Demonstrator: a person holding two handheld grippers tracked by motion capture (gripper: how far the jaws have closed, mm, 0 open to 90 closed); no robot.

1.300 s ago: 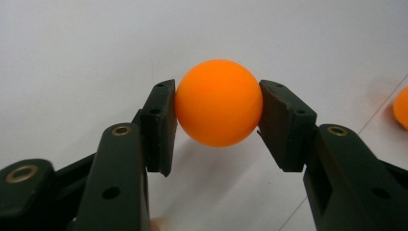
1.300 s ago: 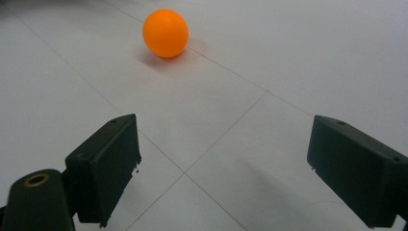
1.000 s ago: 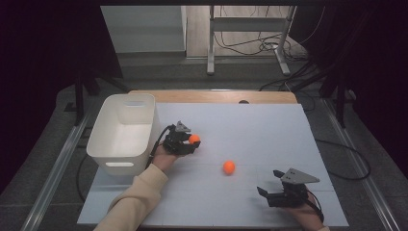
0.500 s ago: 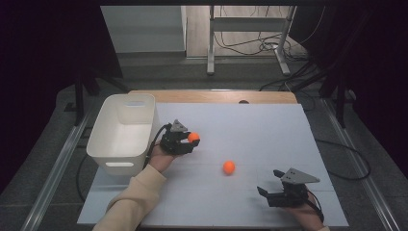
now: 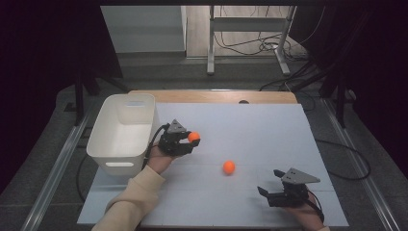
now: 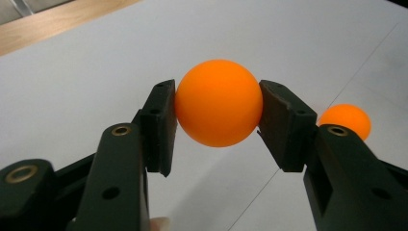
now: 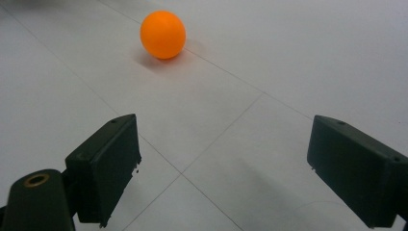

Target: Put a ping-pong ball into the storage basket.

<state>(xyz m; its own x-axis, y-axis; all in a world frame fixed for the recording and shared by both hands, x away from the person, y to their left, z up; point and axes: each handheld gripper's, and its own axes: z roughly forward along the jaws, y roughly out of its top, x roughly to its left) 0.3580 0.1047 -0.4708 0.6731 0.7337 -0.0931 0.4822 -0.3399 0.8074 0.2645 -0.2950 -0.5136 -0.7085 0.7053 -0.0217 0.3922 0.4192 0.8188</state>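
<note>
left tongs (image 6: 219,108): clamped across the middle of an orange ball (image 6: 219,109), above the bench (image 5: 269,130) beside the white bin (image 5: 122,132) | ball: probably light, hard, smooth; grip at widest girth | right tongs (image 7: 223,163): apart, second ball (image 7: 162,34) ahead

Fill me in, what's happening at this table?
A person works two handheld grippers. The left gripper is clamped on an orange ball beside the white bin. The right gripper sits open near the table's front edge, aimed at a second orange ball lying loose on the white table.
</note>
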